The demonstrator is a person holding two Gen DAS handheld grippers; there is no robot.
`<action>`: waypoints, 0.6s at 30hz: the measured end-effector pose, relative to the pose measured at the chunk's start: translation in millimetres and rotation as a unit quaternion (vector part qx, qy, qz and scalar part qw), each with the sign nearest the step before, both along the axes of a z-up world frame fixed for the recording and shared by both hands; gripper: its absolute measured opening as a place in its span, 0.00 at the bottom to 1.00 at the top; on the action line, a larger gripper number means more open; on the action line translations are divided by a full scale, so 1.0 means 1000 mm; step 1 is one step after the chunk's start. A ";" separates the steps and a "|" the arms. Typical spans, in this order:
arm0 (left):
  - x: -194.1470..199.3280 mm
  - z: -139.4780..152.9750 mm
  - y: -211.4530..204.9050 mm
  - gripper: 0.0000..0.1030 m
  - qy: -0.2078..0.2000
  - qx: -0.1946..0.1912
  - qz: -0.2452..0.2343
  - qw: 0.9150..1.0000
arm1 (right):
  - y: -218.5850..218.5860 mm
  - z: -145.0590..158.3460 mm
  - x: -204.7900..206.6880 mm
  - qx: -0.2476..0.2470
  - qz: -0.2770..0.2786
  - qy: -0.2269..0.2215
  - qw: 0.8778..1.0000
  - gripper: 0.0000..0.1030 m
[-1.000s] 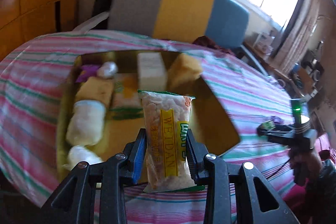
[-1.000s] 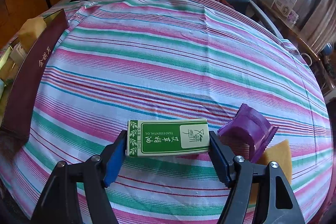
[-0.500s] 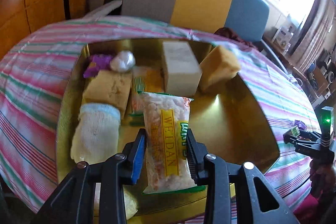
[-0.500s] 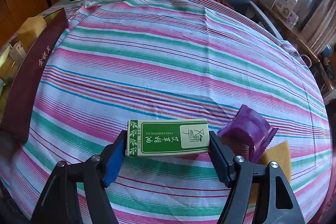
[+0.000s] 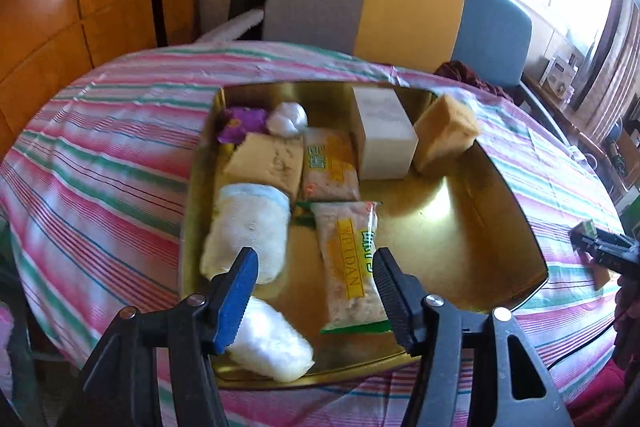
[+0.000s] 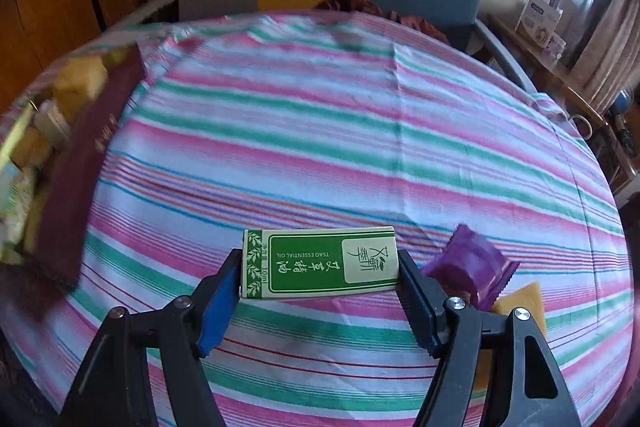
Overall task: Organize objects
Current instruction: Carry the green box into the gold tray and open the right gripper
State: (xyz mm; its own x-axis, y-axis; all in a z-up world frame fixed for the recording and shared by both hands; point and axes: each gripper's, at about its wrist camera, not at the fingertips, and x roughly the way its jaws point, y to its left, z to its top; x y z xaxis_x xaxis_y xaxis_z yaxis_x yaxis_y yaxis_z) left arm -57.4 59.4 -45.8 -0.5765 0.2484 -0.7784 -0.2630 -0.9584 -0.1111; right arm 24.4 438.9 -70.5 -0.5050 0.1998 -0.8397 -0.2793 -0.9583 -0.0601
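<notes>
1. Since a second ago my left gripper [image 5: 314, 287] has spread wide and let go of the snack packet [image 5: 352, 261], which now lies in the gold tray [image 5: 472, 227] between the parted jaws, long axis running away from me.
2. My right gripper [image 6: 318, 283] stays clamped on the green oil box [image 6: 320, 265] by its short ends, long axis crosswise, just above the counter [image 6: 320, 131].
3. That tray sits far left of my right gripper, so I judge a leftward carry comes next.

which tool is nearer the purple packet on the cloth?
Right. The right tool, shut on the green box, sits just beside the purple packet. The left tool is open over the gold tray.
</notes>
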 end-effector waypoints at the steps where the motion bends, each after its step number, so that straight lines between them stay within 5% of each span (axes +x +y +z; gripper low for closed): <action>1: 0.002 0.003 -0.003 0.58 0.004 0.003 0.003 1.000 | -0.005 0.008 -0.001 -0.009 0.004 0.013 1.000 0.71; 10: 0.011 0.016 -0.027 0.58 0.019 0.031 0.023 0.999 | -0.142 0.066 -0.030 -0.049 0.158 0.096 0.982 0.72; 18: 0.013 0.011 -0.047 0.58 0.013 0.040 0.040 0.998 | -0.236 0.018 -0.074 -0.018 0.244 0.019 0.969 0.73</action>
State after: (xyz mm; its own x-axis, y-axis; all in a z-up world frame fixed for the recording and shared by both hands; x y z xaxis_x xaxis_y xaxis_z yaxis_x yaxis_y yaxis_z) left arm -44.5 12.6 -34.8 -0.6164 0.2617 -0.7427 -0.1899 -0.9647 -0.1824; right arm -49.3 203.4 -52.5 -0.5628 -0.1006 -0.8204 0.2070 -0.9781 -0.0221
